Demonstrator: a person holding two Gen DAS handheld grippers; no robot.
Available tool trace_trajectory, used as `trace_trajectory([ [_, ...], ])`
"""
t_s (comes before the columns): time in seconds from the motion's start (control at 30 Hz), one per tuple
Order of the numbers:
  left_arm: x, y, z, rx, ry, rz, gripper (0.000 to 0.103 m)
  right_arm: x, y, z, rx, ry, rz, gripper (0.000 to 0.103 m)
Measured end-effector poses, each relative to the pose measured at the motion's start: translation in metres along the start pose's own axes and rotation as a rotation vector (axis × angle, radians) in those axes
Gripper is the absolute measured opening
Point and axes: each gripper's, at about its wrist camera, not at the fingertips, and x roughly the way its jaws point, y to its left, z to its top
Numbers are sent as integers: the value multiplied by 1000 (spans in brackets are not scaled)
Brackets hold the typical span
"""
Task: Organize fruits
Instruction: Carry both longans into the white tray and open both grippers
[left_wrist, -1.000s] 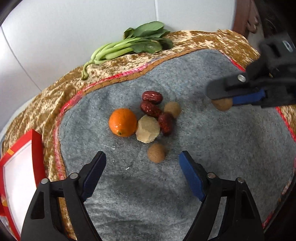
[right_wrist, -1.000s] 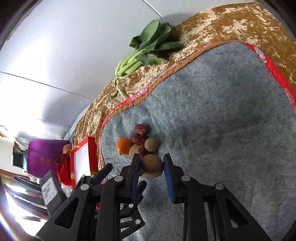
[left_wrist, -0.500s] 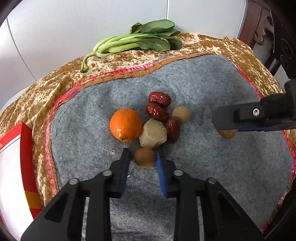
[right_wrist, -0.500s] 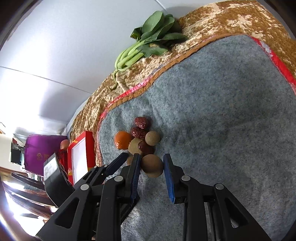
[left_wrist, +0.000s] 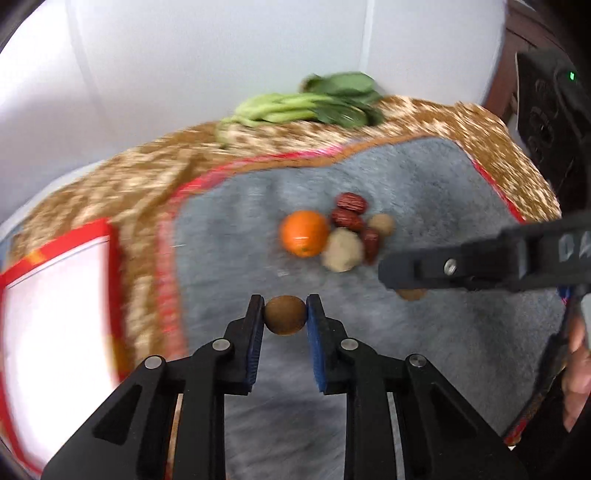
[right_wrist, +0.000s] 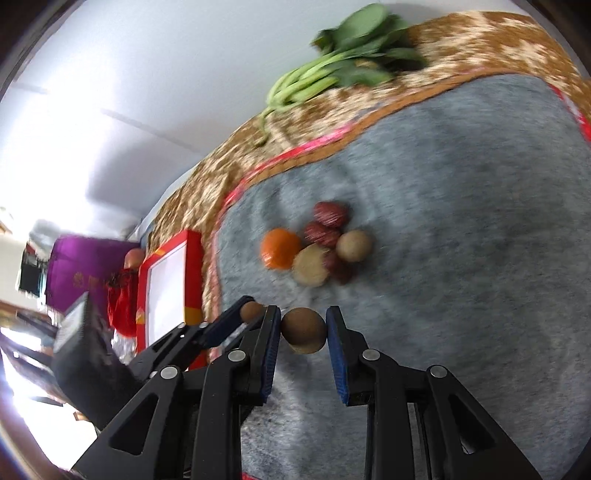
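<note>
The grey felt mat (left_wrist: 424, 343) lies on a brown-and-cream patterned cloth (left_wrist: 122, 192), its red-and-orange trimmed border (left_wrist: 258, 162) curving along the far and left sides. Most of the mat's near and right area is bare. The left gripper (left_wrist: 285, 317) is clamped on a small round brown fruit (left_wrist: 285, 314), held between its blue pads near the mat's left border. The right gripper (right_wrist: 303, 328) is likewise closed on a second round brown fruit (right_wrist: 303, 330), gripped on both sides. In the left wrist view the right tool's black arm (left_wrist: 480, 262) crosses in from the right, partly covering that fruit; raised lettering on it is cut off and unreadable. The remaining pile sits mid-mat: an orange citrus fruit (left_wrist: 304, 233), three wrinkled red dates (left_wrist: 351, 214), a pale lumpy beige piece (left_wrist: 342, 250) and a tan round fruit (left_wrist: 381, 224), all touching. A red-framed white box (left_wrist: 55, 291) stands off the left edge; leafy green stalks (left_wrist: 314, 103) rest on the cloth by the white wall (left_wrist: 221, 55). Gold writing on a purple bag (right_wrist: 86, 273) is blurred.
</note>
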Motion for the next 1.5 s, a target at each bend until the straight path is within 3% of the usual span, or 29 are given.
trace_trajectory([
  [0.23,-58,71,-40,-184,-42,195,21,33,55,-20,-143,52,87,26],
  [0.37,-83,114,-68,-302,-50,266,21,51,95,-37,-248,66,147,26],
  [0.53,-80,146,-89,-386,7,318,21,73,142,-62,-375,89,213,26],
  [0.7,-70,154,-104,-401,74,307,21,101,173,-83,-457,134,210,26],
  [0.93,-67,154,-111,-403,116,312,21,124,173,-97,-479,159,145,29],
  [1.07,-66,153,-110,-401,122,344,22,122,174,-99,-483,146,152,30],
  [1.13,-66,152,-108,-394,117,369,28,117,173,-97,-486,135,162,30],
  [1.2,-68,151,-106,-389,101,394,46,112,173,-94,-475,120,172,33],
  [1.37,-75,133,-91,-300,24,457,53,95,160,-83,-433,77,178,34],
  [1.5,-74,112,-77,-238,-25,417,55,77,139,-70,-380,41,166,34],
])
